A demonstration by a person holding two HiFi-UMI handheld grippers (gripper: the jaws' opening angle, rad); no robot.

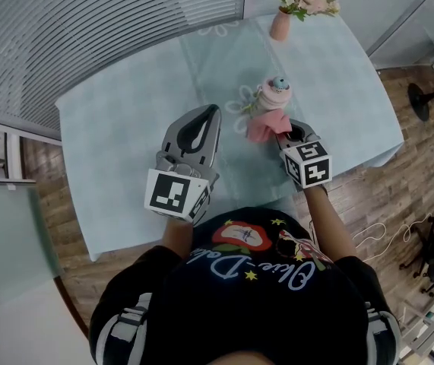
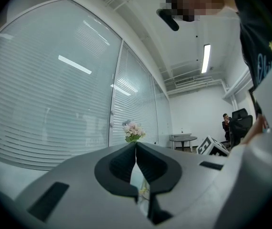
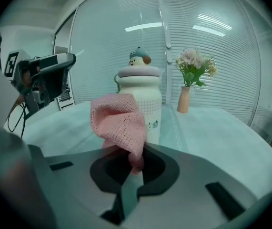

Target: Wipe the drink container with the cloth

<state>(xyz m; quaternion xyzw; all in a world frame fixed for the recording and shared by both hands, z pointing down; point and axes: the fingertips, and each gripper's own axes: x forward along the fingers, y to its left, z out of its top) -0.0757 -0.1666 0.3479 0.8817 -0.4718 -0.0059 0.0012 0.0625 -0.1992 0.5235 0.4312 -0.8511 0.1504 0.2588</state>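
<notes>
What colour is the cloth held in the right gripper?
Pink cloth, with an open woven texture; the right gripper view shows it best.

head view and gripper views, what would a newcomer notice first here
The pink cloth stands out first, pinched in the right hand-held gripper just in front of the white container, near the middle of the table. The left hand-held gripper is shut on nothing, to the container's left. A vase of flowers stands at the table's far edge.
</notes>
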